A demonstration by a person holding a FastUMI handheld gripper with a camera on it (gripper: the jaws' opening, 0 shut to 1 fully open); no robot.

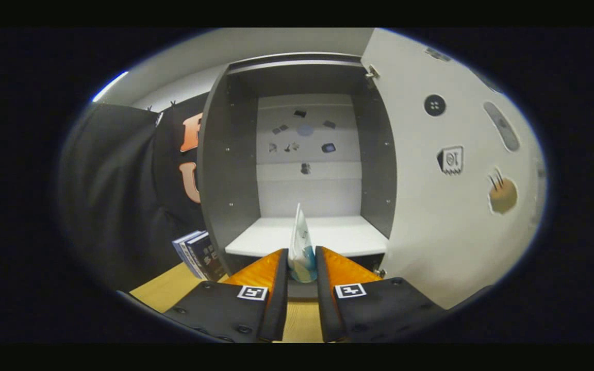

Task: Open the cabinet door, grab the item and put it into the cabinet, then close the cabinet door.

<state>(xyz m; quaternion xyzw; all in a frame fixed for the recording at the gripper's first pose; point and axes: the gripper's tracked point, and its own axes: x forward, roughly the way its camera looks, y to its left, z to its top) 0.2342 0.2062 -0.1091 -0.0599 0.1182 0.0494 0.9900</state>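
- Dark grey side walls and a white shelf (307, 234) are seen in the open cabinet (219, 170), straight ahead of the gripper (302, 265).
- White cabinet door (431, 216) is swung open to the right; small stickers are seen on its inner face, hinges at its top and bottom corners.
- A thin packet (299, 247), white with blue and green print, is held upright and edge-on between the two fingers; both fingers are pressed against its sides, so the gripper is narrowed onto it.
- Packet is placed in front of the shelf's front edge, its top reaching up over the shelf; whether it is already over the shelf cannot be told.
- Small dark stickers or marks are seen on the pale back wall (307, 134) of the cabinet; too small to identify.
- Yellowish wooden tabletop (165, 293) is seen below the fingers and to the left.
- Two dark blue books (199, 255) are stood leaning just left of the cabinet's base, on the tabletop.
- Black cloth (116, 190) is hung as the wall to the left of the cabinet.
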